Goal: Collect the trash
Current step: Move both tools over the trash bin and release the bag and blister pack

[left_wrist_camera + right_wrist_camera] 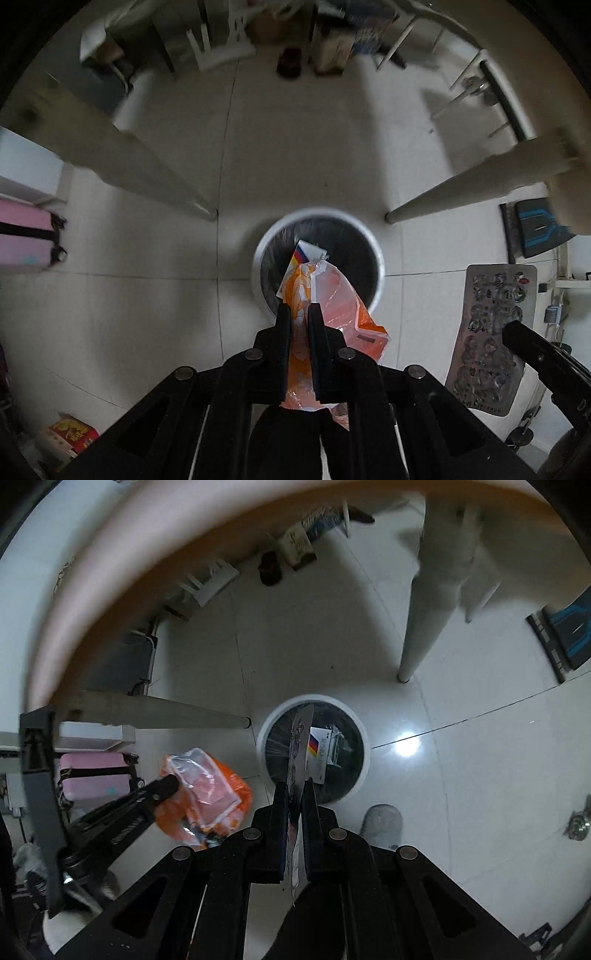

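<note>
Black plastic, matte, forms both tools I am holding; two grippers counted, each with two flat fingers. My left gripper (299, 308) has its jaws pinching one orange wrapper (334, 295): crinkled glossy film, part clear and part printed, hanging out beyond the fingertips. My right gripper (295, 788) has its jaws pressed on one silver blister sheet (491, 339): thin and stiff, with embossed bubbles and printing on its face; in the right wrist view it is edge-on, a narrow strip between the fingers.

Below both tools stands one waste bin (380, 258): round, with a white rim and a dark liner that is creased into fine folds; both held items hang over or just beside its mouth. Inside lies one small white carton (325, 747), rectangular, with a coloured stripe patch on one corner.

One grey slipper toe (382, 821) shows near the bin in the right wrist view. The floor (295, 155) is pale glossy tile with thin dark joints; one bright light reflection sits beside the bin.

Two pale table legs (155, 173), tapered, stand either side beyond the bin; one pink suitcase (26, 236) with a black band and two visible castors lies to the side; one red printed box (70, 434) rests on the floor; the far clutter is too blurred to count.
</note>
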`<move>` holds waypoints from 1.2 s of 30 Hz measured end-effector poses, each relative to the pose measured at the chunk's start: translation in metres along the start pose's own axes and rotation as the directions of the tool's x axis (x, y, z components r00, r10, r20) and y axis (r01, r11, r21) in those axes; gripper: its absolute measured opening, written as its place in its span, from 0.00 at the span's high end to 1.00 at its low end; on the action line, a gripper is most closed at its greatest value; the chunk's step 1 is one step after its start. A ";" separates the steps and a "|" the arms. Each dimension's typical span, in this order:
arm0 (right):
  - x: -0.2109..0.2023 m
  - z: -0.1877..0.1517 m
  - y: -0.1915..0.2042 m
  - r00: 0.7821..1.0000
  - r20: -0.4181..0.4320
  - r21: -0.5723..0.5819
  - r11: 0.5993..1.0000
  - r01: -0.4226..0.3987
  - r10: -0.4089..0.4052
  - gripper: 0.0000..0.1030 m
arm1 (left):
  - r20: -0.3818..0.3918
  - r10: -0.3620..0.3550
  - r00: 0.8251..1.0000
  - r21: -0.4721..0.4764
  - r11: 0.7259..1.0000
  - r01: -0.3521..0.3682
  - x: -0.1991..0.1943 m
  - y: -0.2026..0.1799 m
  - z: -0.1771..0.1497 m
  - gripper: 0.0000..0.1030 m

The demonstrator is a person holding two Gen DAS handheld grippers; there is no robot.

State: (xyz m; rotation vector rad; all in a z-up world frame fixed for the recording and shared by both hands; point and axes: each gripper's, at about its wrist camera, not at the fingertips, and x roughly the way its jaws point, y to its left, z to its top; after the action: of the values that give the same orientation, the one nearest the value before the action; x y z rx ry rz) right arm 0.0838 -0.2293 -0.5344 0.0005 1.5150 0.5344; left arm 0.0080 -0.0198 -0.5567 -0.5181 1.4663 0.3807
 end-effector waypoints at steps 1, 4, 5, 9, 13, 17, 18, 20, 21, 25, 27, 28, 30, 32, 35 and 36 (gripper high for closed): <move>0.018 0.000 -0.007 1.000 -0.004 0.006 1.000 0.007 -0.007 0.93 | -0.010 0.001 1.000 -0.006 1.000 -0.001 0.018 0.001 0.003 0.93; 0.075 0.003 -0.030 0.999 -0.033 0.040 0.999 -0.002 0.003 0.93 | -0.027 -0.001 1.000 -0.021 1.000 0.000 0.060 0.006 0.011 0.93; 0.089 0.005 -0.036 0.999 -0.039 0.044 0.999 0.000 0.002 0.93 | -0.032 -0.005 0.999 -0.025 1.000 0.004 0.069 0.009 0.013 0.93; 0.152 0.008 -0.058 0.998 -0.070 0.057 0.998 -0.001 0.005 0.93 | -0.051 -0.019 0.999 -0.021 1.000 0.018 0.107 0.010 0.023 0.92; 0.192 0.011 -0.074 0.996 -0.087 0.052 0.999 -0.002 0.007 0.93 | -0.070 -0.022 0.997 0.005 1.000 0.022 0.129 0.009 0.024 0.92; 0.218 0.014 -0.075 0.994 -0.111 0.051 0.999 -0.003 0.008 0.93 | -0.110 -0.027 0.994 -0.010 1.000 0.026 0.137 0.014 0.024 0.79; 0.225 0.016 -0.073 0.991 -0.131 0.059 0.998 -0.006 0.014 0.93 | -0.105 -0.024 0.994 -0.009 1.000 0.024 0.134 0.015 0.023 0.60; 0.232 0.017 -0.067 0.987 -0.159 0.056 0.998 0.010 -0.001 0.92 | -0.096 -0.024 0.995 -0.030 0.999 0.021 0.128 0.021 0.020 0.19; 0.232 0.015 -0.065 0.987 -0.162 0.050 0.999 0.021 -0.012 0.86 | -0.096 -0.029 0.995 -0.039 0.999 0.026 0.128 0.025 0.018 0.09; 0.223 0.009 -0.063 0.987 -0.158 0.030 0.999 0.045 -0.040 0.29 | -0.095 0.025 0.995 -0.039 0.999 -0.029 0.108 0.035 0.005 0.09; 0.216 0.007 -0.059 0.985 -0.159 0.007 0.997 0.070 -0.068 0.24 | -0.086 0.050 0.995 -0.032 0.998 -0.053 0.101 0.036 0.000 0.09; 0.210 0.006 -0.059 0.983 -0.159 -0.010 0.996 0.093 -0.093 0.19 | -0.081 0.070 0.994 -0.025 0.997 -0.072 0.090 0.036 -0.006 0.09; 0.197 0.004 -0.053 0.979 -0.146 -0.039 0.990 0.138 -0.142 0.01 | -0.072 0.087 0.994 -0.021 0.996 -0.088 0.077 0.037 -0.013 0.09; 0.180 0.001 -0.044 0.973 -0.125 -0.079 0.980 0.185 -0.194 0.01 | -0.067 0.107 0.992 -0.014 0.994 -0.108 0.055 0.036 -0.024 0.09; 0.154 -0.003 -0.031 0.960 -0.099 -0.122 0.961 0.249 -0.261 0.01 | -0.060 0.118 0.991 -0.017 0.993 -0.119 0.031 0.036 -0.030 0.09; 0.143 -0.006 -0.026 0.957 -0.094 -0.130 0.956 0.263 -0.276 0.01 | -0.056 0.119 0.991 -0.019 0.993 -0.120 0.017 0.035 -0.032 0.09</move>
State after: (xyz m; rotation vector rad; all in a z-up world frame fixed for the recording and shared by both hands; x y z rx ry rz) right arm 0.0819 -0.2064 -0.6780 -0.3279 1.5591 0.4060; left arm -0.0361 -0.0095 -0.5784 -0.4626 1.5517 0.4811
